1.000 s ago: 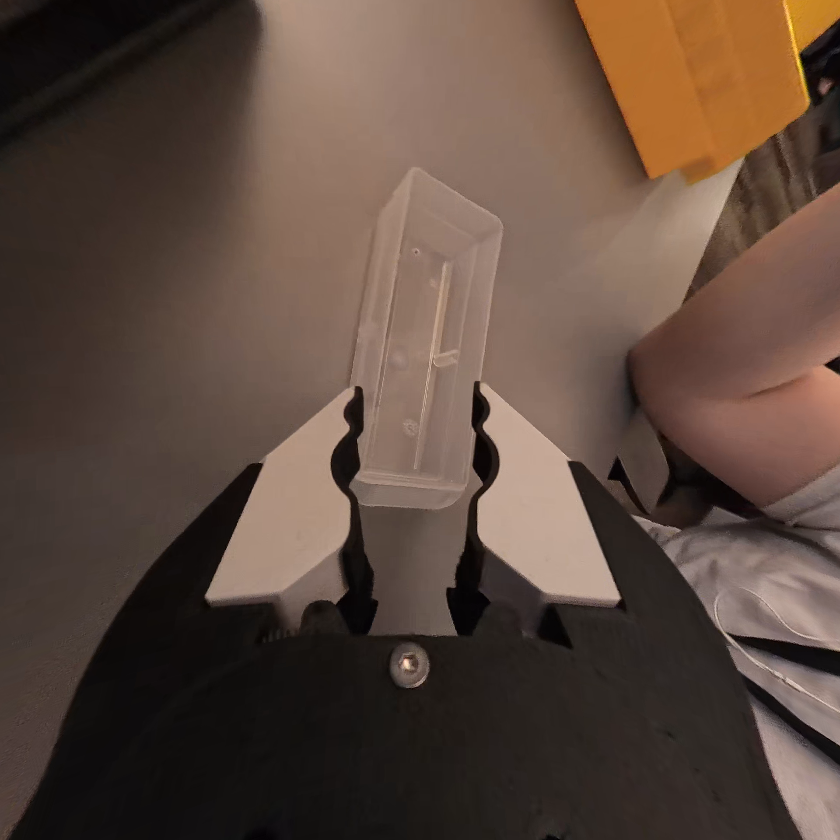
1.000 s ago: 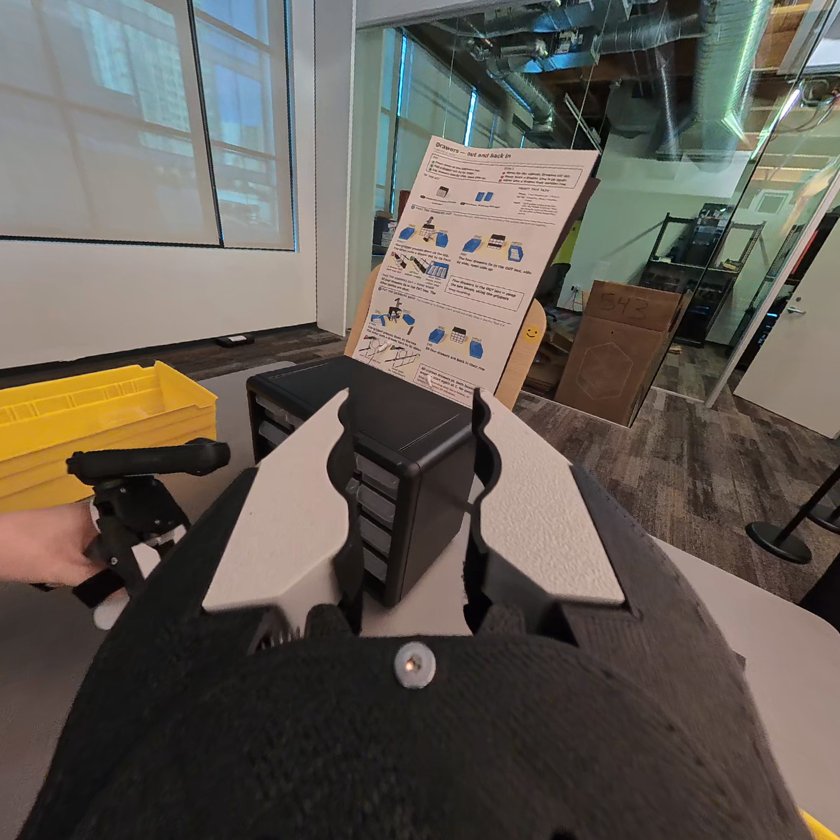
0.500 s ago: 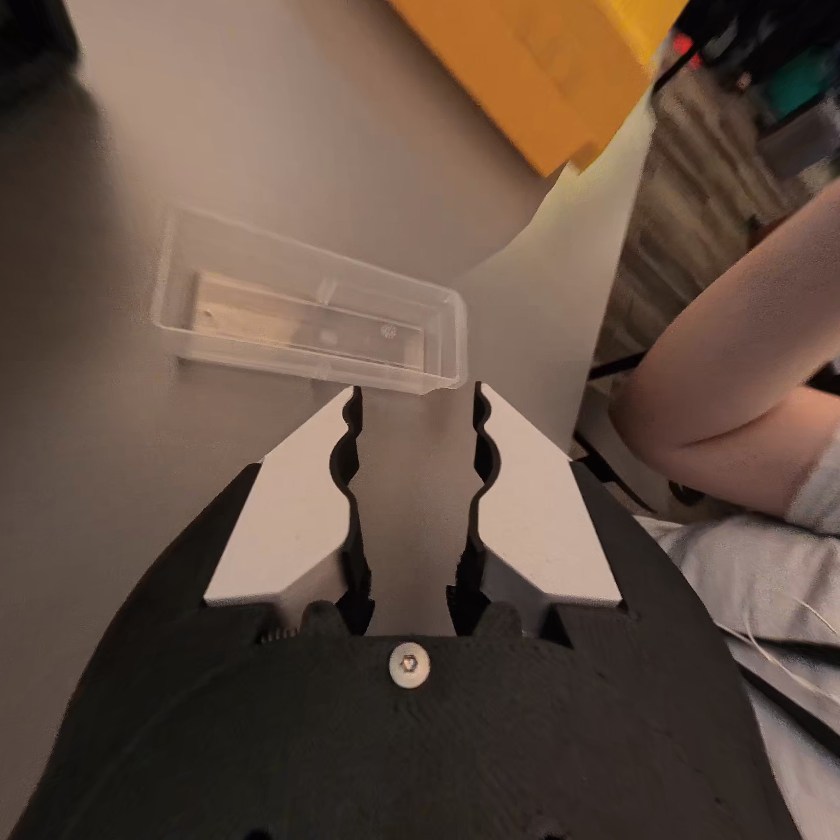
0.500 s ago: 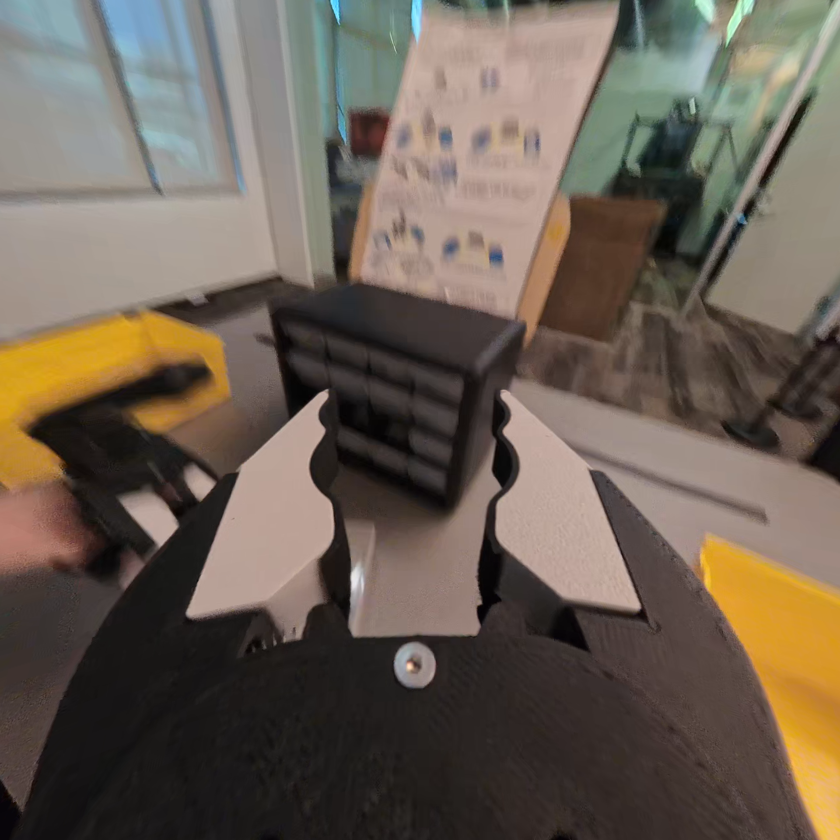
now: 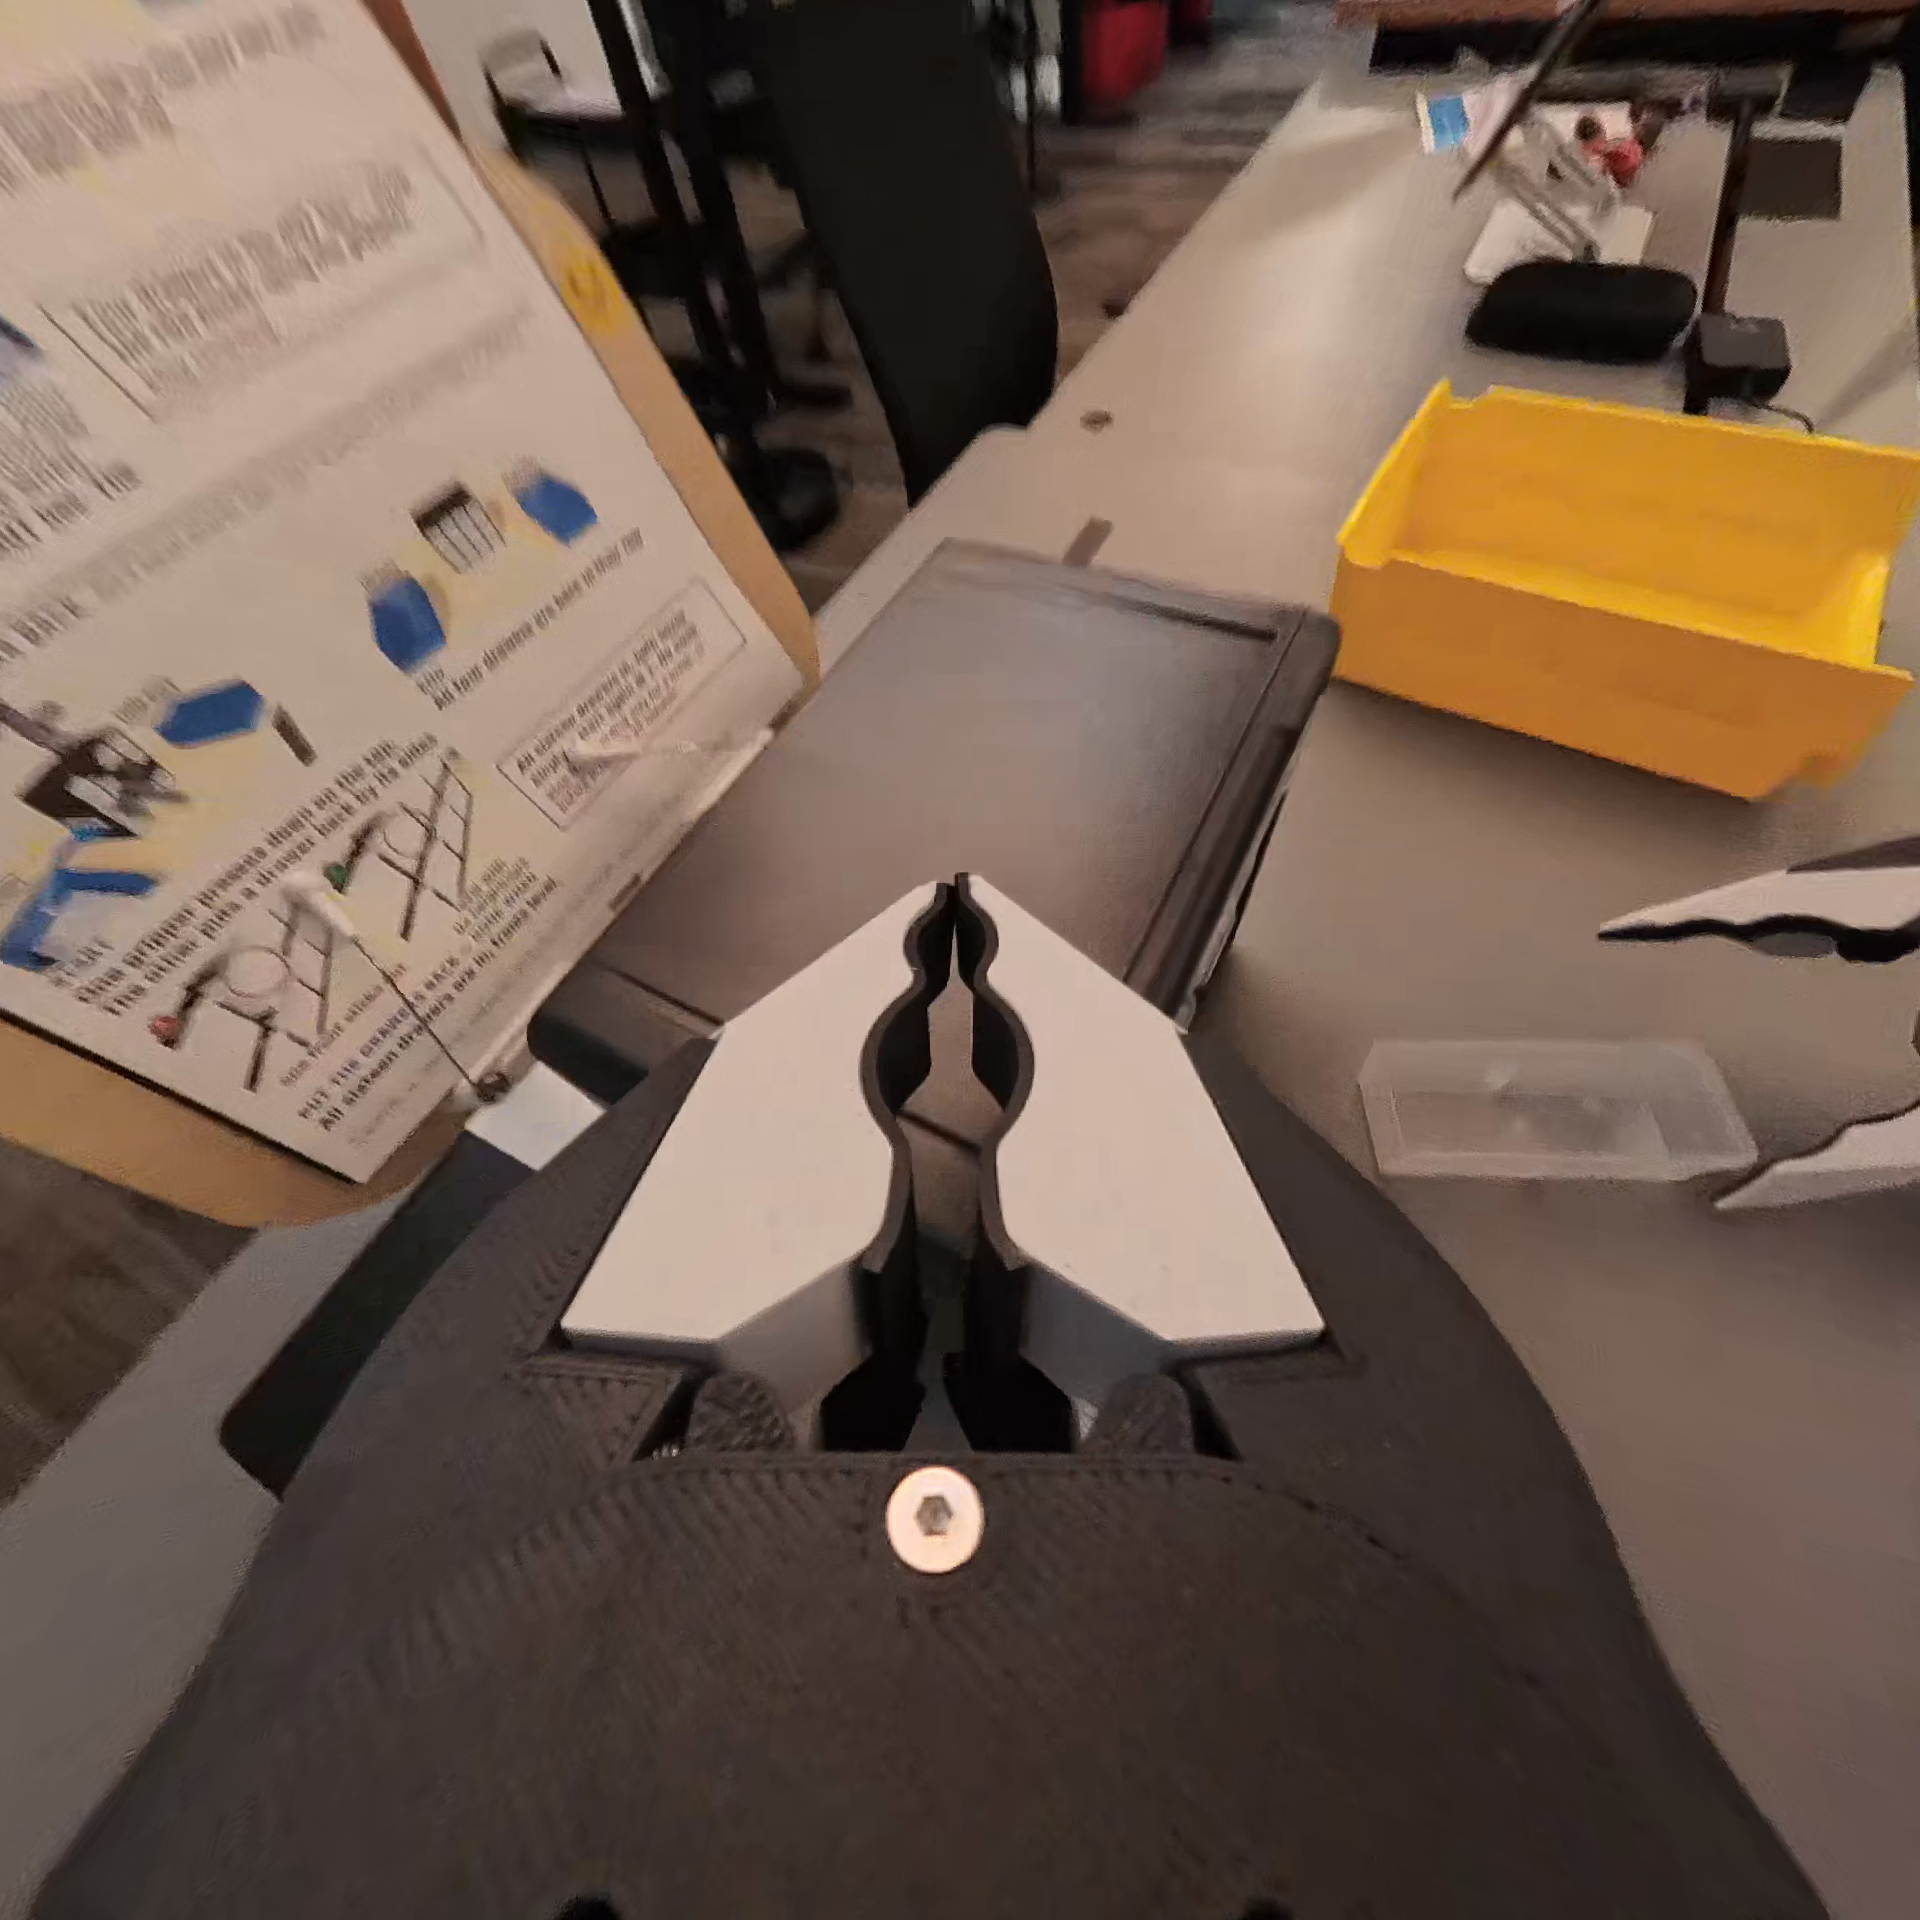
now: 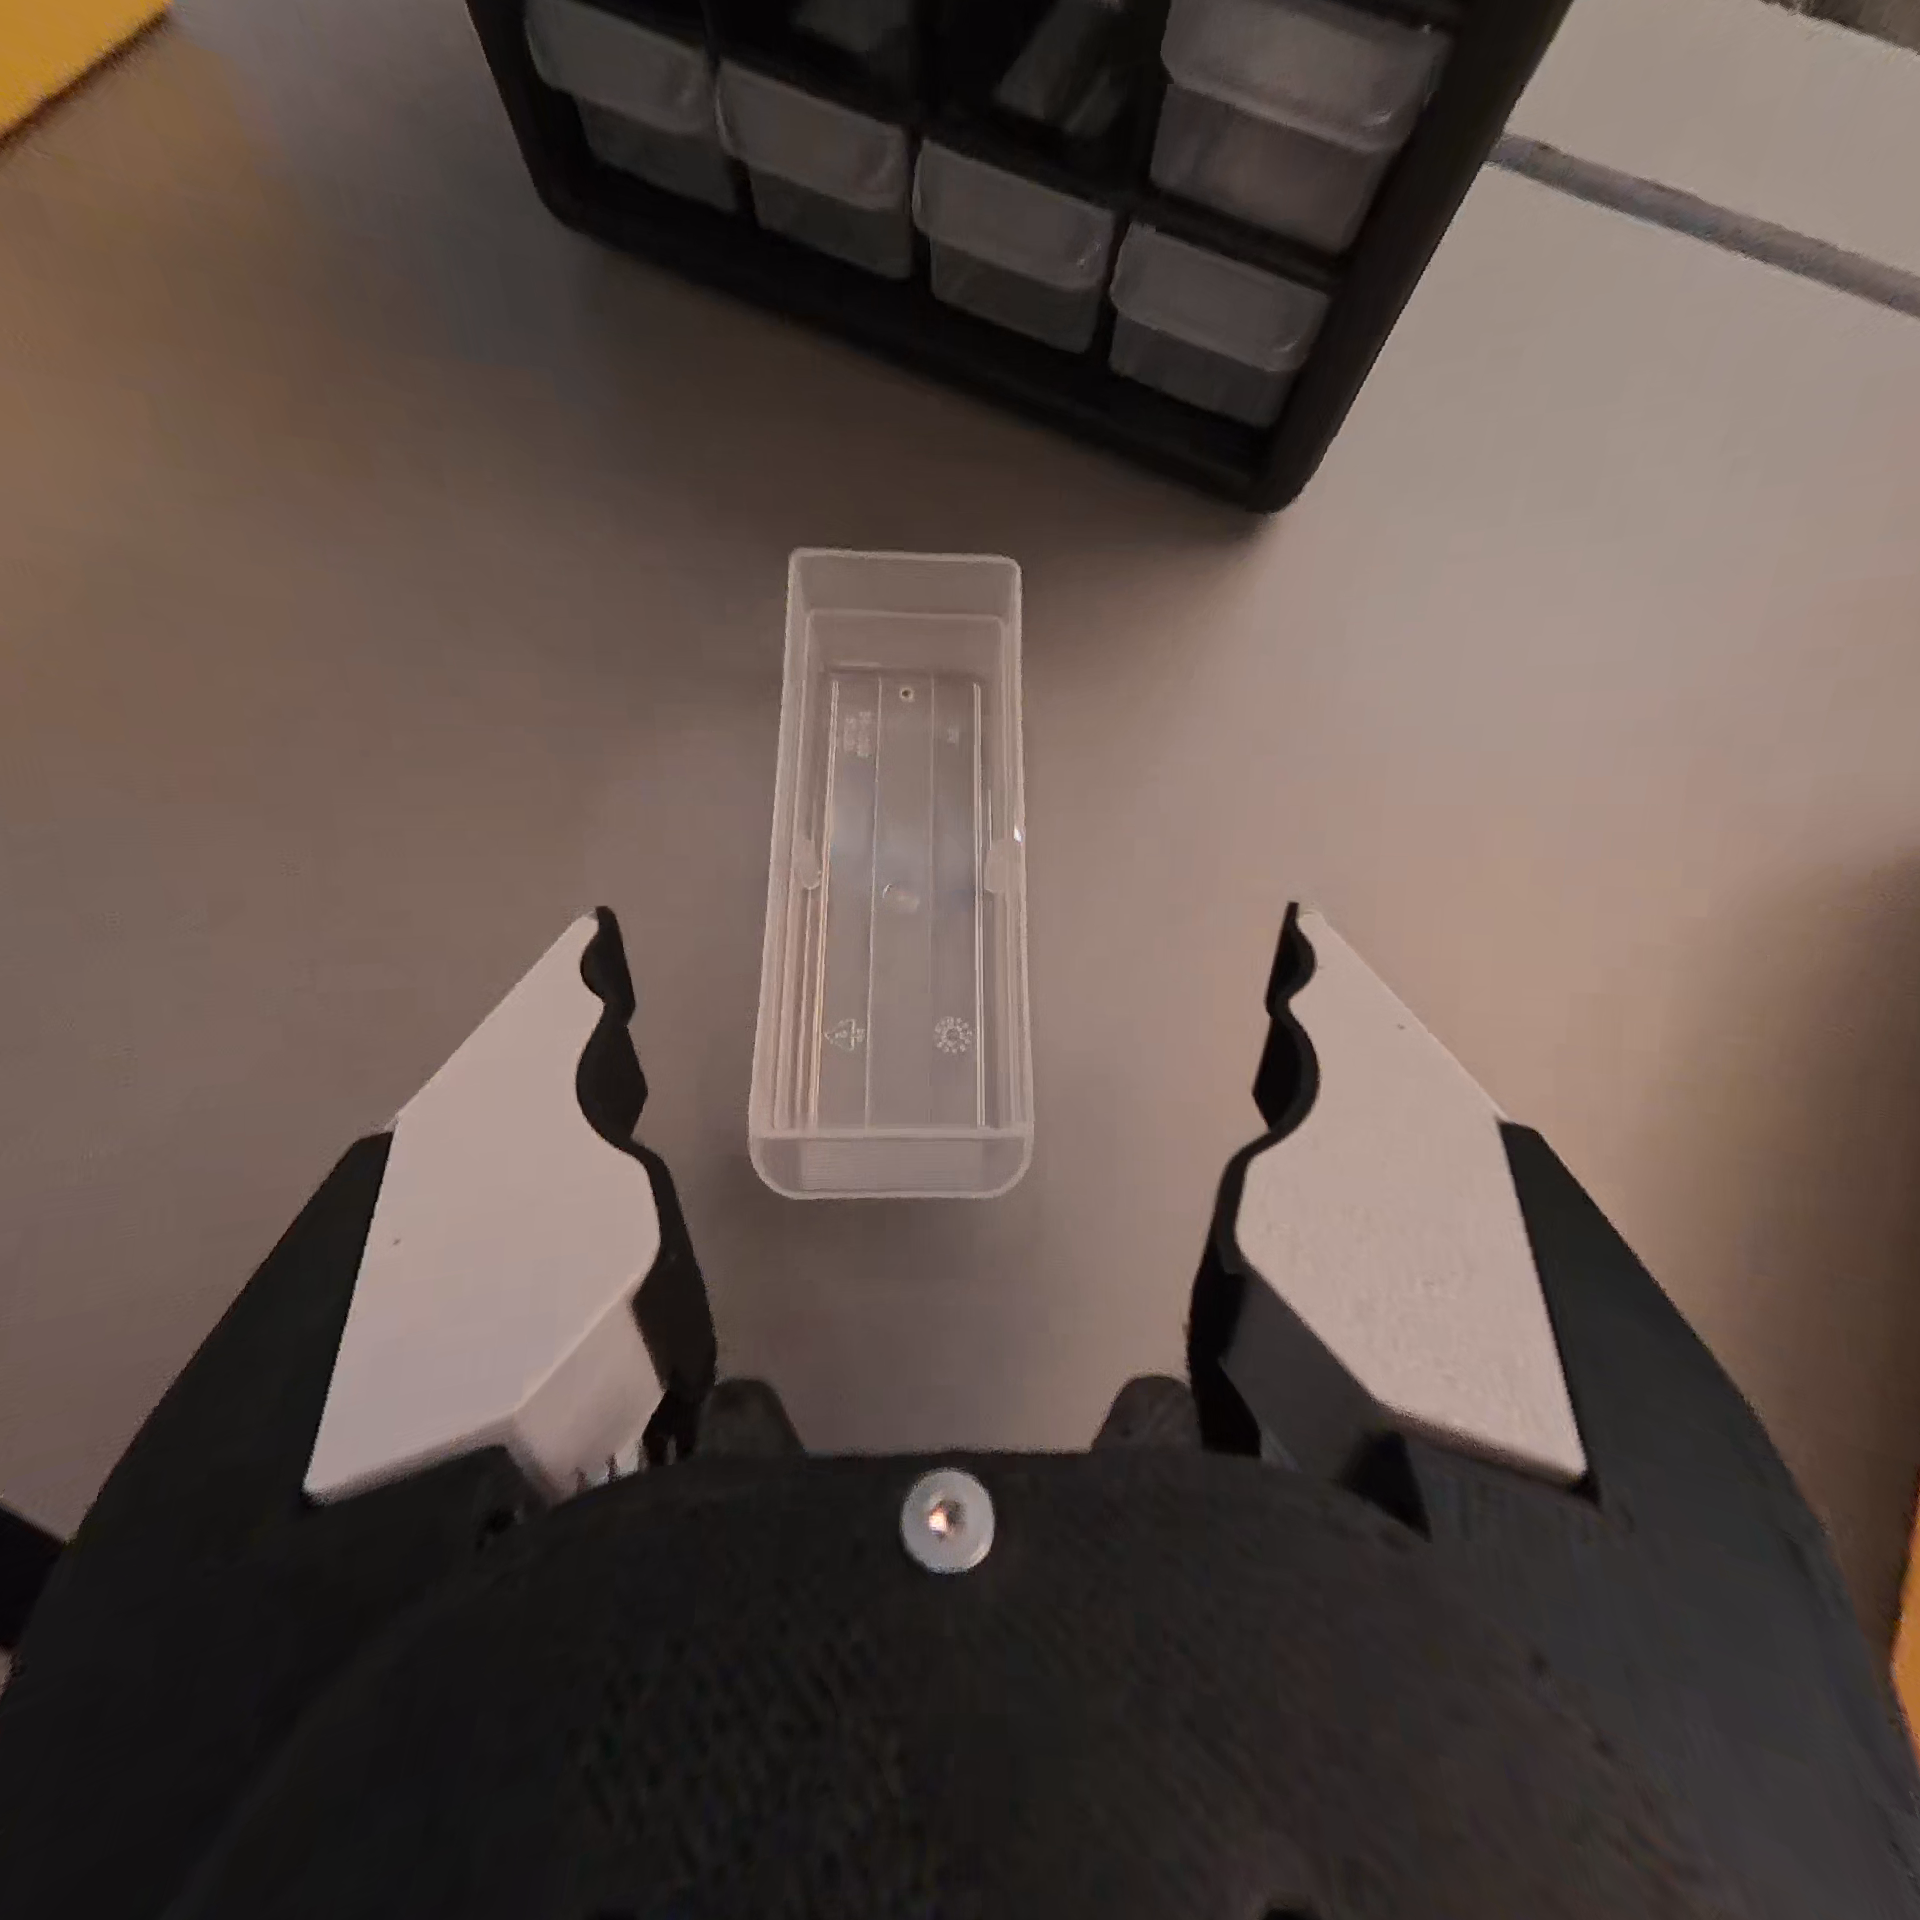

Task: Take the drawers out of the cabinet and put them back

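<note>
Clear plastic, open side up, the pulled-out drawer (image 6: 891,873) lies flat on the grey table (image 6: 312,644) with one short end toward the black cabinet (image 6: 1039,208) and the other toward the right gripper (image 6: 943,925). The drawer is apart from the cabinet, with a strip of bare table between them. The right gripper is tipped steeply downward over the table, its tongs spread wide, one on each side of the drawer's near end and neither one touching it. The cabinet front shows rows of translucent drawers seated in their slots, with at least one dark slot in the upper row whose contents cannot be made out.

The left gripper (image 5: 954,894) is held higher and more level, pointing across the flat top of the cabinet (image 5: 987,748) from above and behind. Its tongs are pressed together at the tips with nothing between them. A printed instruction sheet on a brown board (image 5: 312,582) stands just left of the cabinet. A yellow bin (image 5: 1621,592) sits on the table farther off to the right. In the left wrist view the drawer (image 5: 1548,1112) also shows at the right, between the spread white fingers (image 5: 1766,914) of the right gripper.
</note>
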